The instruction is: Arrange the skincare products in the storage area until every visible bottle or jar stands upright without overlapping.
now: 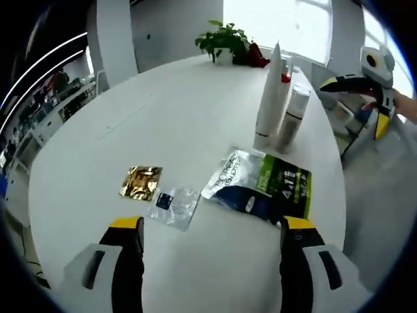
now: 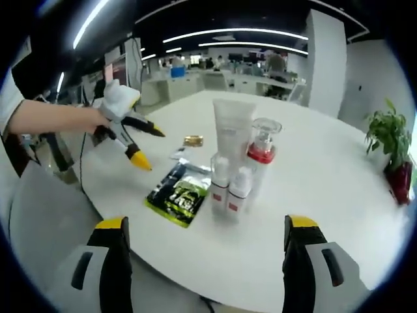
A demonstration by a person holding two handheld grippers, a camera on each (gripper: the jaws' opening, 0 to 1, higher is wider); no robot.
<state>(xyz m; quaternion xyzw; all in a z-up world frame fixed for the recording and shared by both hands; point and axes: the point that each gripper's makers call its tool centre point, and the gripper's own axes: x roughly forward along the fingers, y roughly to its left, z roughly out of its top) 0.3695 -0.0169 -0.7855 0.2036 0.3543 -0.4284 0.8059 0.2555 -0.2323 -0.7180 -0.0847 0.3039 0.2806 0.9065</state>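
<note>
The left gripper (image 1: pixel 212 261) hung open over the white counter (image 1: pixel 163 117). Its fingers (image 1: pixel 127 261) held nothing. A gold packet (image 1: pixel 141 182), a clear packet (image 1: pixel 173 206) and a green and black packet (image 1: pixel 260 184) lay flat. Tall white bottles (image 1: pixel 272 98) stood upright near a plant (image 1: pixel 225 42).

One tube (image 2: pixel 233 127), three bottles (image 2: pixel 262 153), three sachets (image 1: pixel 260 184)

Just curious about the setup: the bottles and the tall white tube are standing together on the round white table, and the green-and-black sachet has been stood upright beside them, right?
Not quite. The green-and-black sachet lies flat on the round white table, as the left gripper view shows. The bottles and the tall white tube do stand upright together.
</note>
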